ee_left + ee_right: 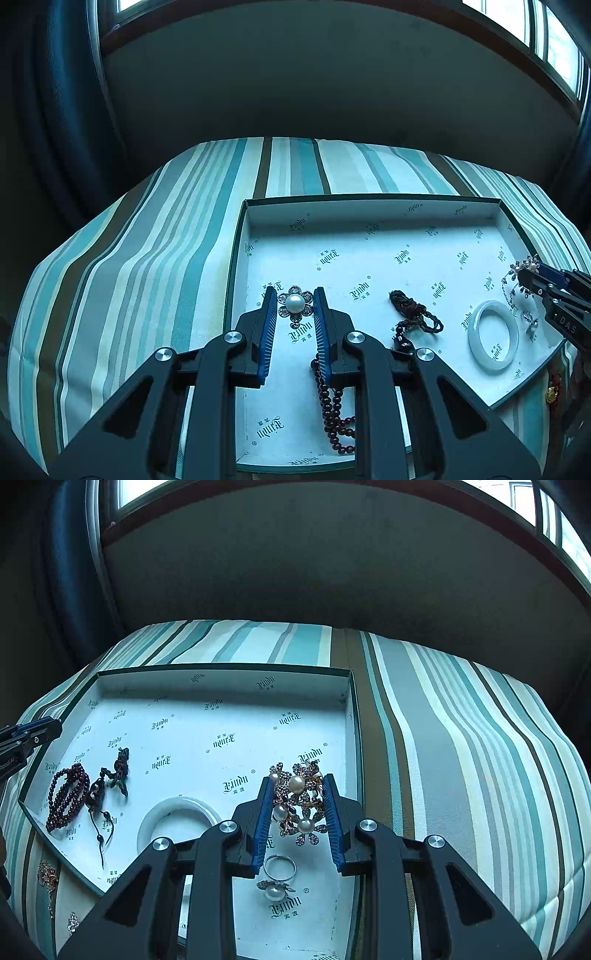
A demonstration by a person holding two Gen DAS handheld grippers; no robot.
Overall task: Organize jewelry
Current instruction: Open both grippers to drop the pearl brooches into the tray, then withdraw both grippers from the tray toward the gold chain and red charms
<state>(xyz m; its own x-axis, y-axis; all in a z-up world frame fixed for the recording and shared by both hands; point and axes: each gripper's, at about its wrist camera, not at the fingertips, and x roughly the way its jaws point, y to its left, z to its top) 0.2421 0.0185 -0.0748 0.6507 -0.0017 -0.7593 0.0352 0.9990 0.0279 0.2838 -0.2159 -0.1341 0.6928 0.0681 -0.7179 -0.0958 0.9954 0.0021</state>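
Note:
A shallow white-lined box point(369, 216) point(221, 675) lies on the striped cloth. In the left wrist view my left gripper point(295, 295) is open, its fingers either side of a pearl flower brooch point(295, 304) lying on the box floor. In the right wrist view my right gripper point(297, 781) has its pads against a large brooch of pearls and flowers point(297, 805), low over the box floor. The right gripper also shows in the left wrist view point(532, 273). A pearl ring point(277, 878), a white bangle point(493, 334) point(177, 821), dark red beads point(334, 402) point(68, 797) and a knotted cord point(415, 312) point(118, 771) lie in the box.
The striped teal, white and brown cloth point(129, 277) point(461, 757) covers a cushioned top that falls away at the edges. Small gold and silver pieces point(48, 877) lie on the cloth outside the box's near corner. A dark wall and windows stand behind.

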